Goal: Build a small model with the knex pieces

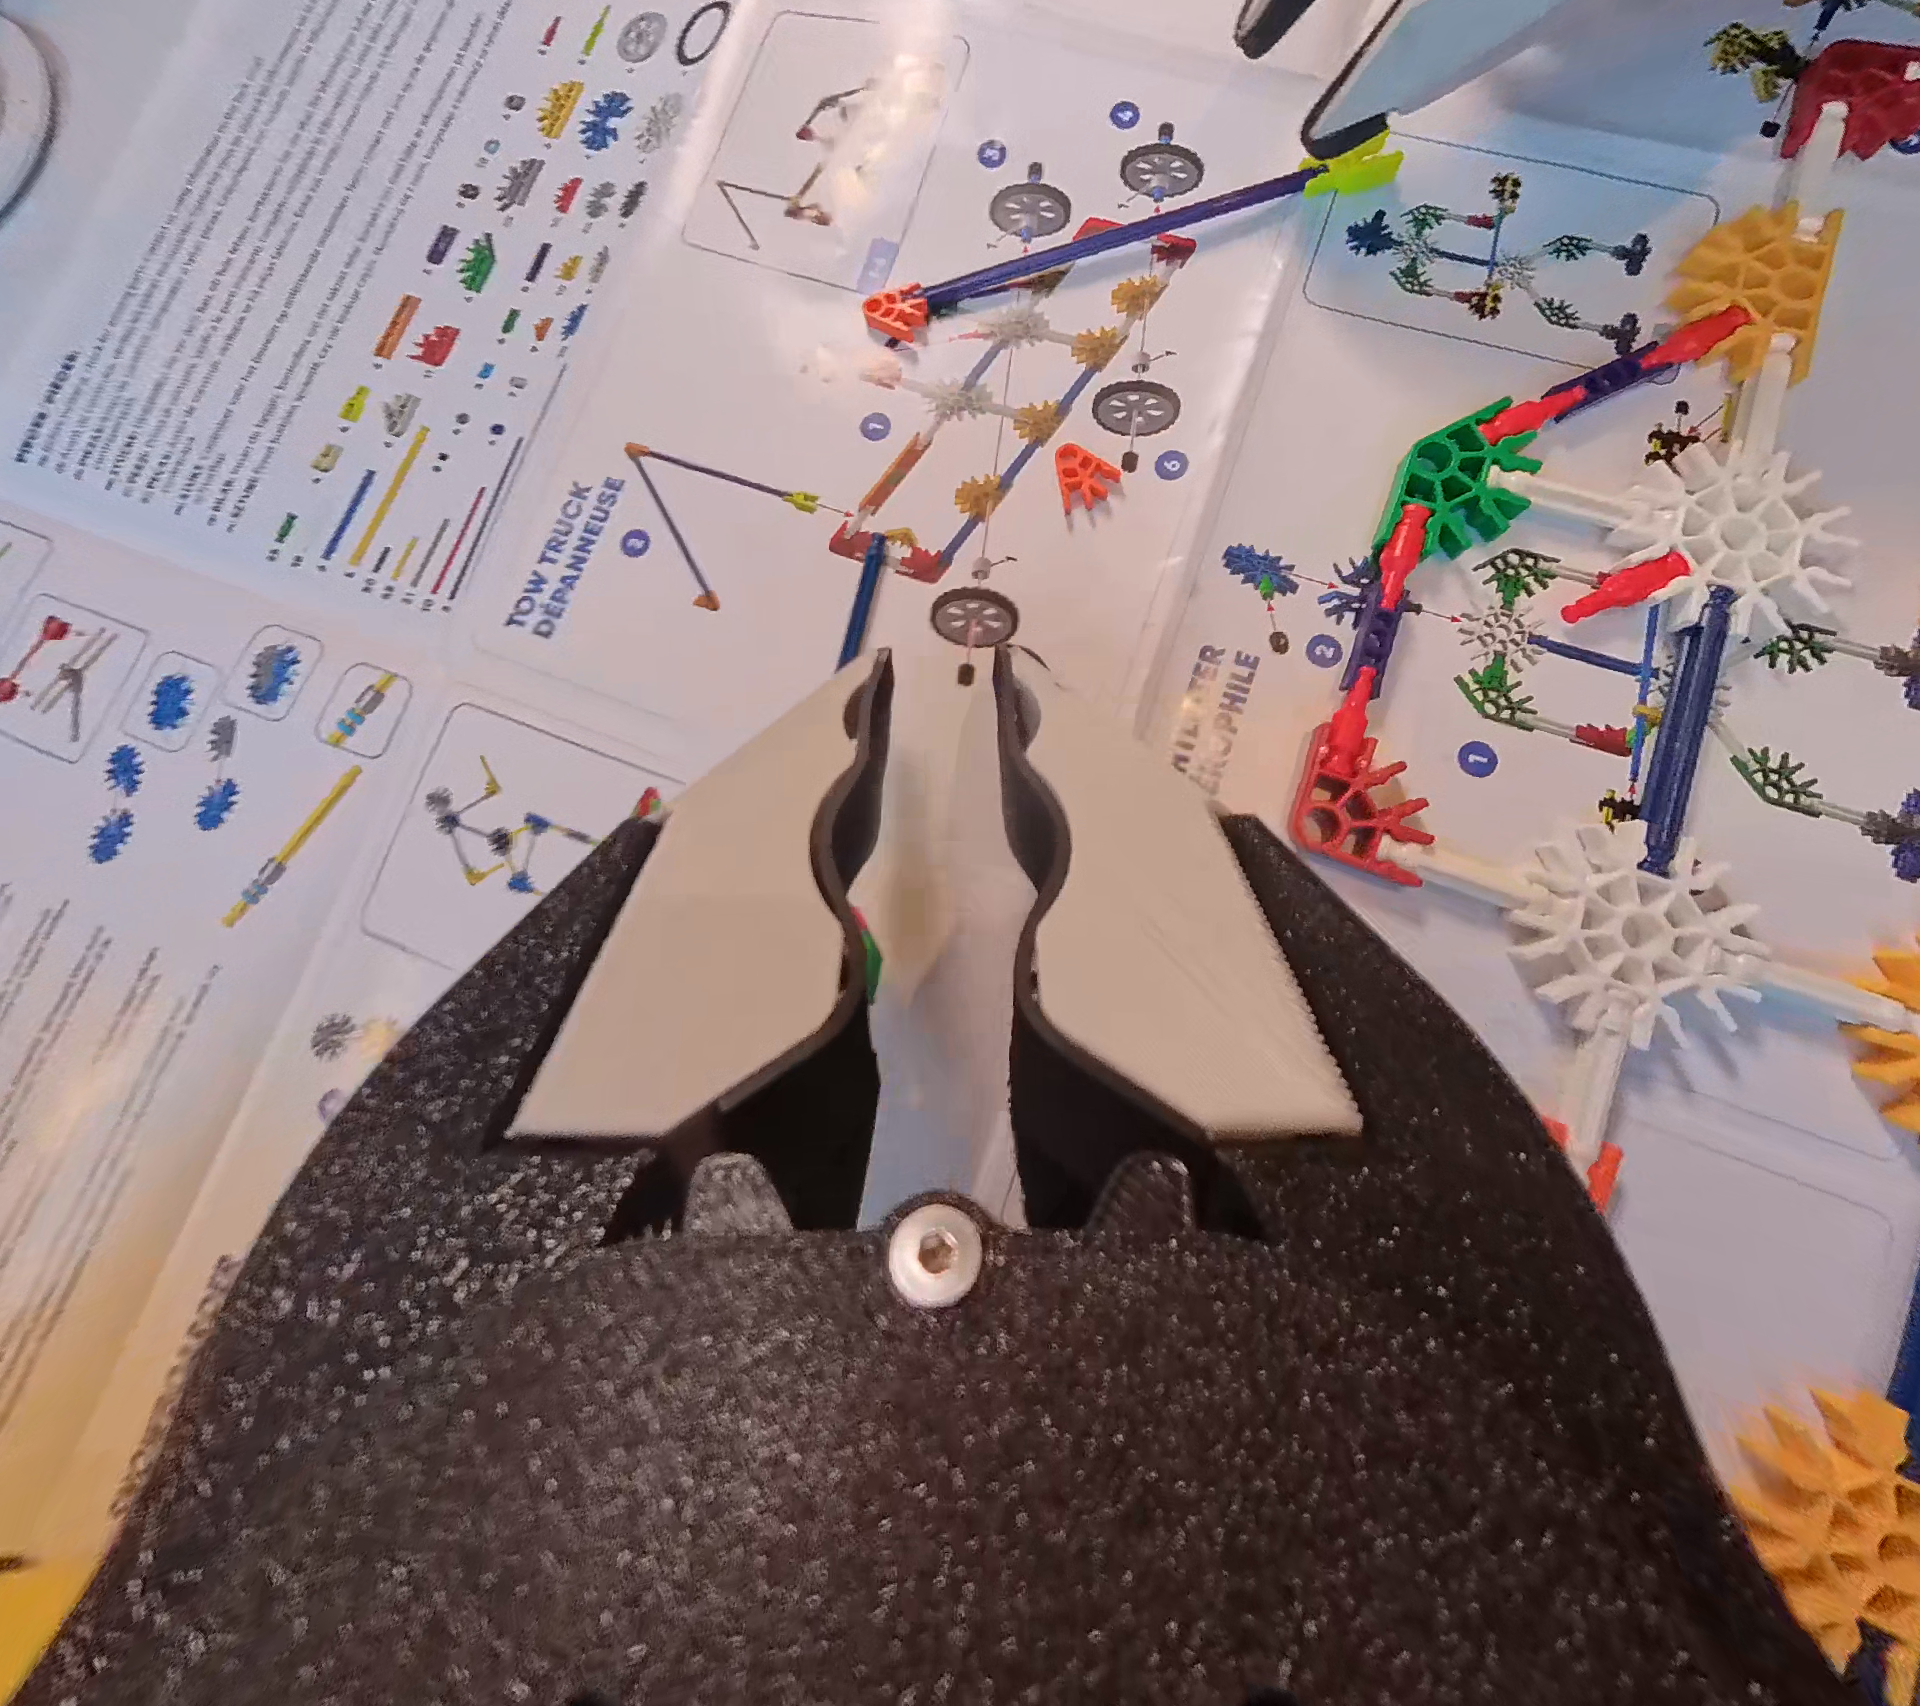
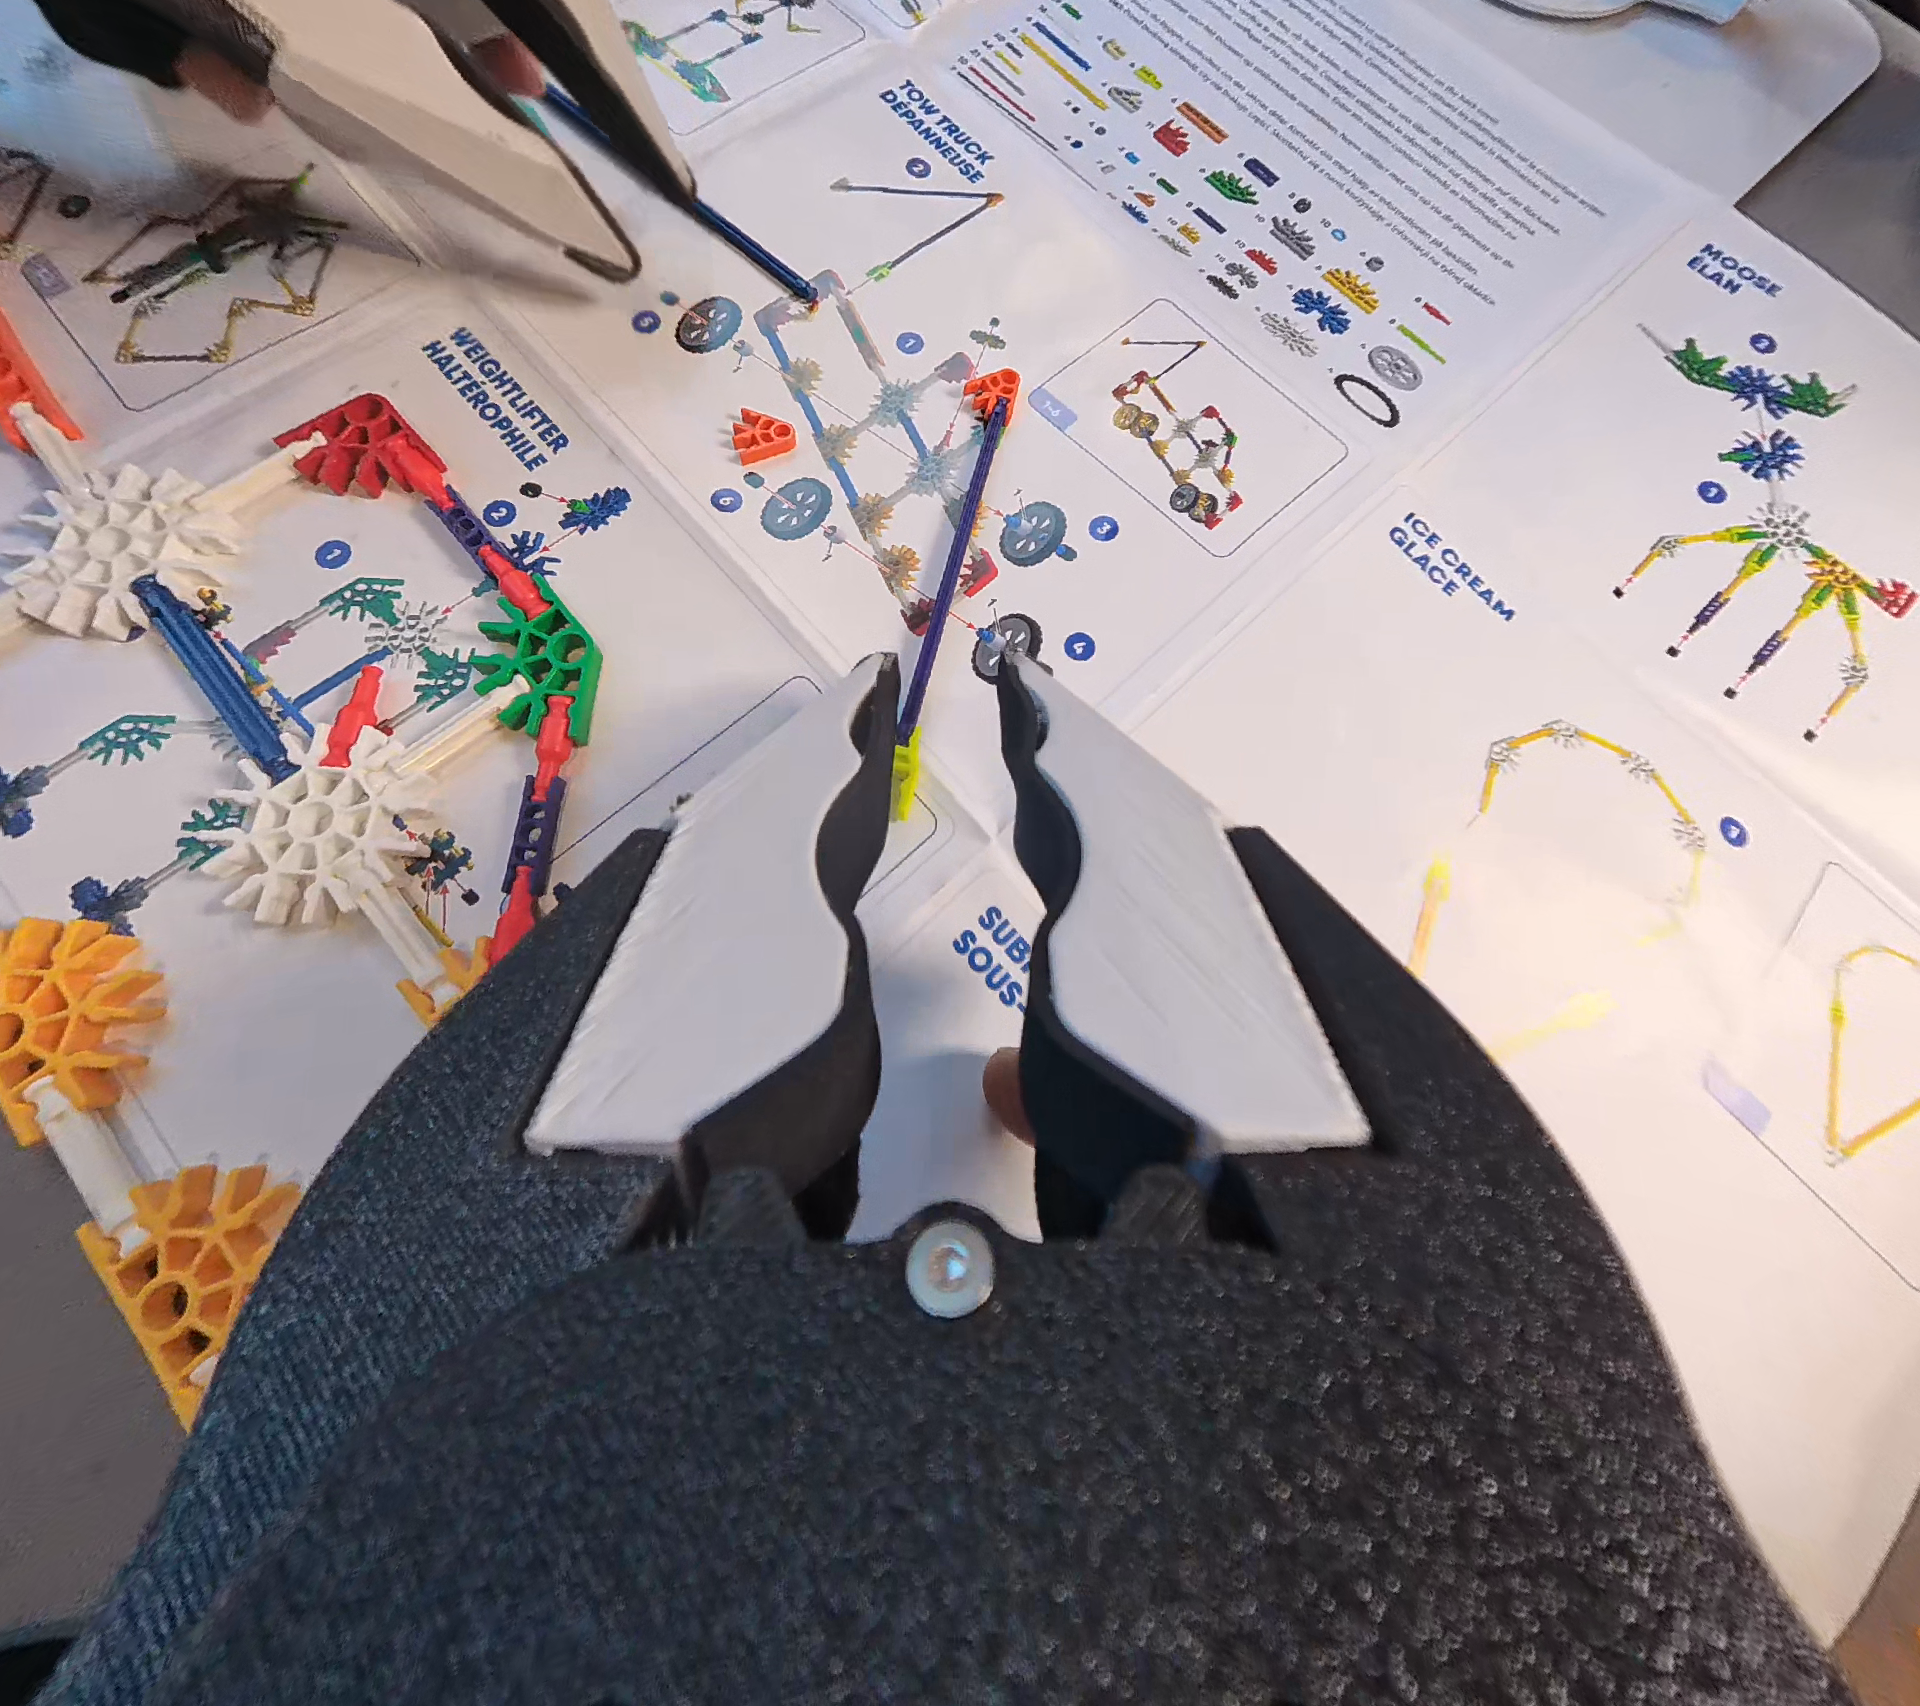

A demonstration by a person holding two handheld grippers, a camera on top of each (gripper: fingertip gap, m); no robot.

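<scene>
Lying on instruction sheet (image 2: 1299,721), thin purple rod (image 2: 951,555), orange and yellow-green connector ends, right hand-held gripper (image 2: 943,669) apart around it

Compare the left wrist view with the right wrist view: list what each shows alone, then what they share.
Left wrist view only: the left tool seen along its parted fingers, and the right tool from outside, one fingertip on the yellow-green connector.
Right wrist view only: the yellow arch and triangle drawings and the grey tabletop.
Both: the instruction sheet, the purple rod joining an orange connector to the yellow-green one, a loose orange connector, and the white-hub model.
</scene>
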